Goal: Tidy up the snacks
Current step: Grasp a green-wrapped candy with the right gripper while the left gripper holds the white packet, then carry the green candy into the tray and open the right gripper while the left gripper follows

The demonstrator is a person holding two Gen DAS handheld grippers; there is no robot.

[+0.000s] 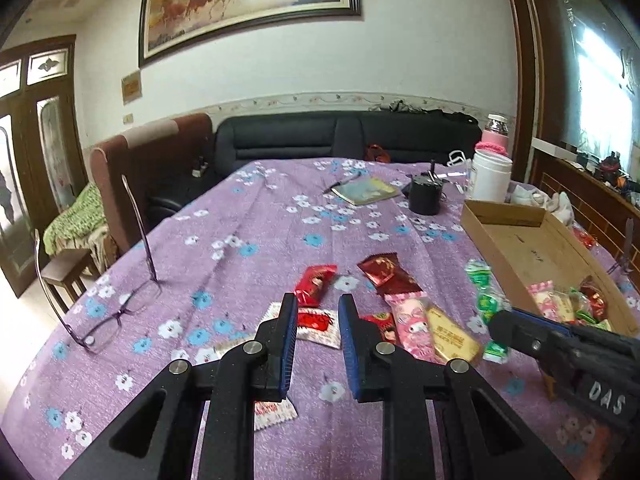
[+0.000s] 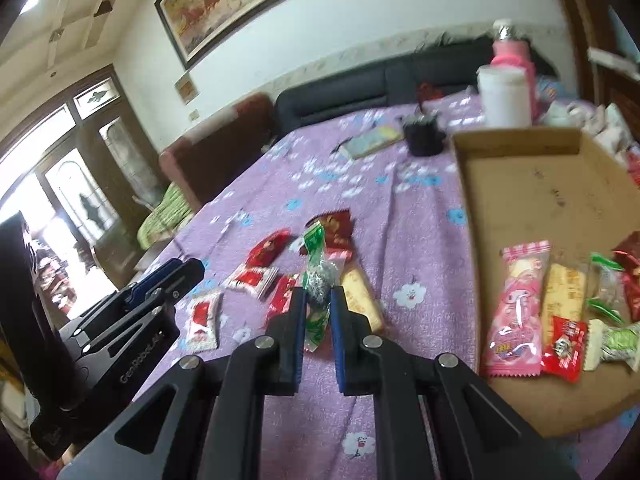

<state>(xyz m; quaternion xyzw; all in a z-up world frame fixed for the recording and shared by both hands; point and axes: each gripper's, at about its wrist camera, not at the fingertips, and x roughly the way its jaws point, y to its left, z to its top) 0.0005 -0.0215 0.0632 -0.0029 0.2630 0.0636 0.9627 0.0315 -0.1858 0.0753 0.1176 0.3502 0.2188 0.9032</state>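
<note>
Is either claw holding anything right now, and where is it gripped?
The right claw is shut on a green-wrapped candy, pinched around its lower middle, with the twisted top end sticking up. The left claw is open and holds nothing.

Both cameras sit low over the counter (image 1: pixel 240 220), looking forward along their own jaws toward the black sofa (image 1: pixel 344 136) and the far wall. The left wrist view stands left of the cardboard tray (image 1: pixel 480 236); the right wrist view looks closer to it. Both share the scattered snacks and each other's gripper.
</note>
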